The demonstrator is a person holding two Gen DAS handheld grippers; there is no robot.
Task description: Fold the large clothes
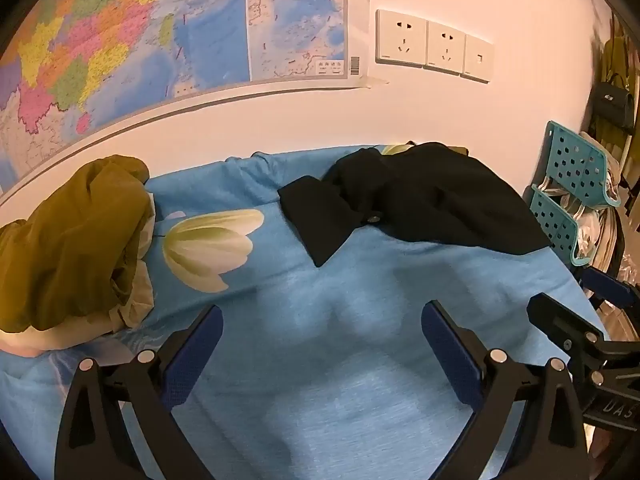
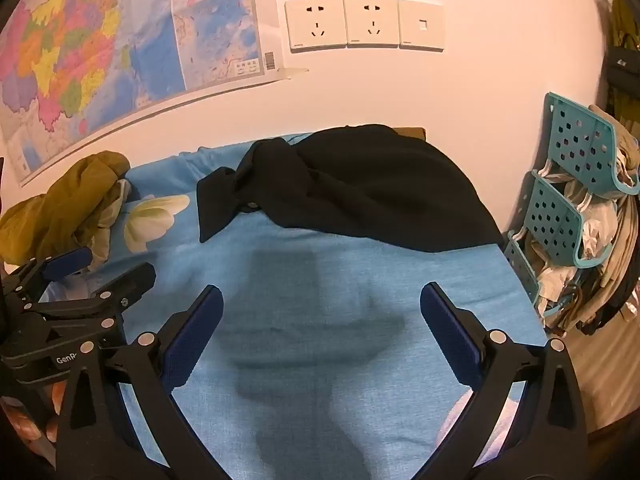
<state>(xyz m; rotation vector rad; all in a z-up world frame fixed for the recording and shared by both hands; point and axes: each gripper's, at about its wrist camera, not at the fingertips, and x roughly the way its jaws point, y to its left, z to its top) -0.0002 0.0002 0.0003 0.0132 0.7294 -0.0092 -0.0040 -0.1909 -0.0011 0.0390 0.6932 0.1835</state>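
Observation:
A black garment lies crumpled at the far side of the blue bed sheet, a collar flap with a snap button pointing toward me; it also shows in the right wrist view. An olive-green garment with a pale lining is bunched at the far left, also in the right wrist view. My left gripper is open and empty above bare sheet, short of the black garment. My right gripper is open and empty, also above bare sheet. Each gripper shows at the edge of the other's view.
A wall with a coloured map and sockets stands right behind the bed. A teal perforated rack stuffed with bags and cloth stands at the bed's right edge. A tulip print marks the sheet.

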